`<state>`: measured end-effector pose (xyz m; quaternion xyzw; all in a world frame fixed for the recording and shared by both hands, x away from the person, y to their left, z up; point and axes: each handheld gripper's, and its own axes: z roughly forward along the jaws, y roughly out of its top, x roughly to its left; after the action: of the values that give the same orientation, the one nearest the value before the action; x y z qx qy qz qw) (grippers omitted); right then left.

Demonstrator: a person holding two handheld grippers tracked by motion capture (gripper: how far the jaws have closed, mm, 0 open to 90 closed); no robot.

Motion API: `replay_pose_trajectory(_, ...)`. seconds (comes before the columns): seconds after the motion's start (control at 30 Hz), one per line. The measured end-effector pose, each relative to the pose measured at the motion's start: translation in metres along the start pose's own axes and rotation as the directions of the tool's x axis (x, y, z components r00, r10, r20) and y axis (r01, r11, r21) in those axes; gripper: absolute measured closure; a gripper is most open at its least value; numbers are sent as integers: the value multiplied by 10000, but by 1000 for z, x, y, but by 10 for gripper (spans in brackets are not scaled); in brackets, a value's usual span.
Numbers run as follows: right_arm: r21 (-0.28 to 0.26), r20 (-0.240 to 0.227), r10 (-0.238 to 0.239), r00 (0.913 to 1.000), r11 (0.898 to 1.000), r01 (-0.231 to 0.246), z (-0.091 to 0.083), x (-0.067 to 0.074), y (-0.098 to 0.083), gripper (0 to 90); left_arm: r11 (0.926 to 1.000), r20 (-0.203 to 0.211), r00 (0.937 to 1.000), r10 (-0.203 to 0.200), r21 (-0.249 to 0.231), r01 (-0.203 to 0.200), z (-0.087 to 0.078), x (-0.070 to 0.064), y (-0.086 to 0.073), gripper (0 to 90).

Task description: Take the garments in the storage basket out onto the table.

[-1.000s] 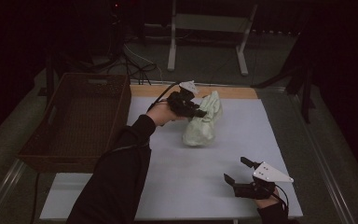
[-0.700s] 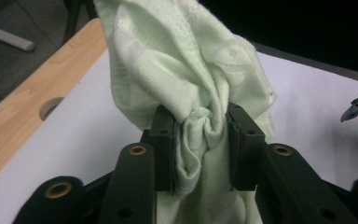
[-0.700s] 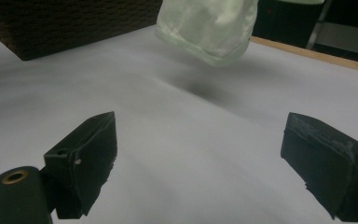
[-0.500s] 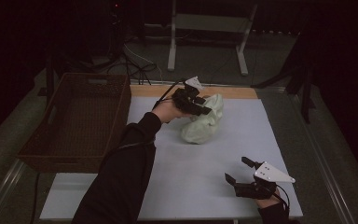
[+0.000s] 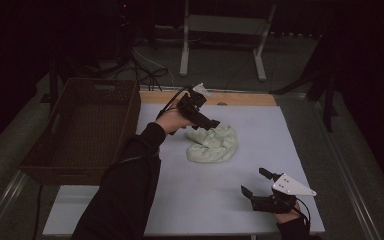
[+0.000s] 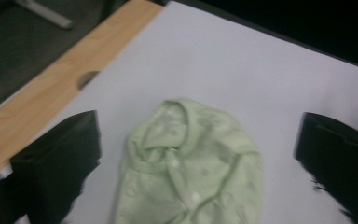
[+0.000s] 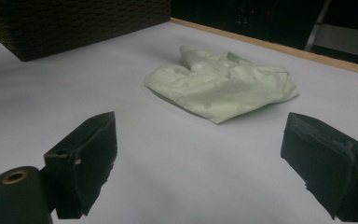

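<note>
The pale green, crumpled cotton baby garment with snap buttons [image 5: 213, 144] lies in a loose heap on the white sheet covering the worktop [image 5: 200, 200], nearer the far edge than the near one and well apart from the dark woven wicker basket [image 5: 82, 131] that stands at the left edge.

The left gripper [image 5: 204, 120] is held just above the garment's far-left side. Its jaws have just been opening and now stand wide apart; in the left gripper view the garment [image 6: 191, 170] is seen between them, below, and is not pressed by either pad. The right gripper [image 5: 256, 186] is held low near the near right corner of the worktop, jaws spread and empty, with the garment [image 7: 221, 84] well ahead of them.

Risks from this state are judged as follows:

- If the jaws are closed from this height, only a top fold may be pinched; the heap would then unroll or slip out when lifted.
- If the jaws are driven too low, the white sheet may be caught together with the fabric and dragged.
- If a snap or a thick seam is clamped, the hold may be uneven and may be lost.
- If the garment is carried toward the basket by a single corner, the trailing fabric may snag on the basket rim.
</note>
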<state>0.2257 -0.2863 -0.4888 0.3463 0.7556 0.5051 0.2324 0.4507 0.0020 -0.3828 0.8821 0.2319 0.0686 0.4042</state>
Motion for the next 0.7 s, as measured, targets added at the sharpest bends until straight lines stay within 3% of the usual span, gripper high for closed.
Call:
replay_pose_trajectory(0.2,-34,-11,95,10000,9999,-95,-1,0,0,108,9997,222,9997,-97,-228,102,-14,-3,-3,0)
replay_pose_trajectory(0.3,-14,-26,73,10000,10000,-73,-1,0,0,108,9998,320,9993,178,-118,-174,-19,-6,-5,0)
replay_pose_trajectory(0.4,-8,-38,68,10000,10000,-68,0,1,0,108,9982,46,9989,466,-385,-464,-25,-8,-5,0)
replay_pose_trajectory(0.5,-17,-21,54,10000,10000,-54,0,1,0,108,9956,76,9996,263,-898,-255,-30,-6,-6,0)
replay_pose_trajectory(0.7,6,5,4,10000,10000,-4,0,2,1,108,9965,-207,9994,292,-781,-307,-36,-8,-10,0)
